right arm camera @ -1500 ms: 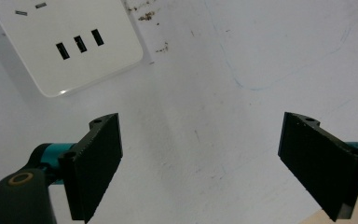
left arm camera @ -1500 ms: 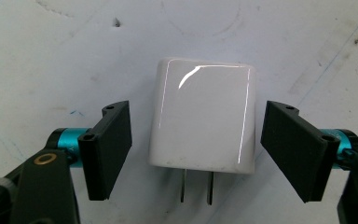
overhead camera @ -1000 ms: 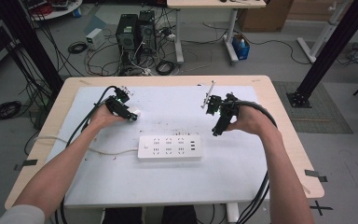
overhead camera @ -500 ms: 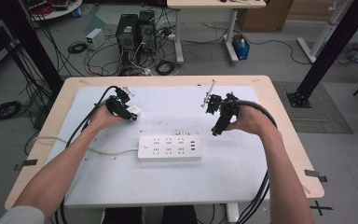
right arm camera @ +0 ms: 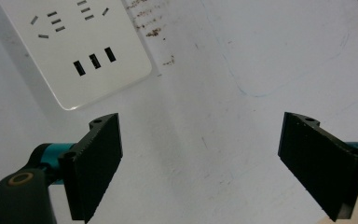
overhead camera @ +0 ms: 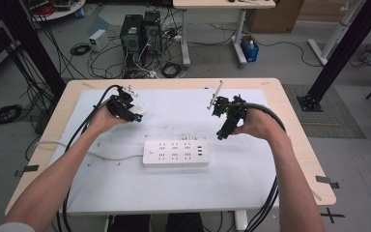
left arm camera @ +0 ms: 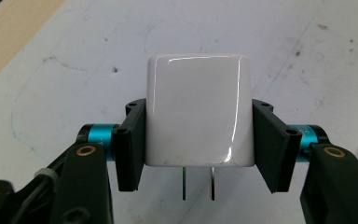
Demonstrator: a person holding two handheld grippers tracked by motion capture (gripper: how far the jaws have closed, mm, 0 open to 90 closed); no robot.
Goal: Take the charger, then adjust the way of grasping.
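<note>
Since the earlier frames the left gripper [overhead camera: 134,115] has lifted slightly off the worktop [overhead camera: 280,104], carrying the glossy white square plug-in charger block [left arm camera: 199,114] with it; the right gripper [overhead camera: 222,131] has held its place. The left jaws closed the last bit onto the block during that interval.

Left gripper view: the two black pads pinch the charger on its two opposite flat sides, block centred between them. Two flat metal prongs [left arm camera: 212,183] stick out of the block's near face, pointing back toward the camera. Block is clear of the white mat [left arm camera: 65,60] underneath. In the high view the charger shows as a small white shape at the tip of the left gripper, over the rear left part of the mat.

Right gripper view: jaws spread wide, nothing between them, bare mat below. The white rectangular plastic power strip [right arm camera: 74,46] lies near, up and left of the jaws, three USB slots at its closest end.

High view: power strip [overhead camera: 175,152] sits mid-mat between the two hands, its white cable [overhead camera: 111,157] running off leftward. Grippers well apart.
</note>
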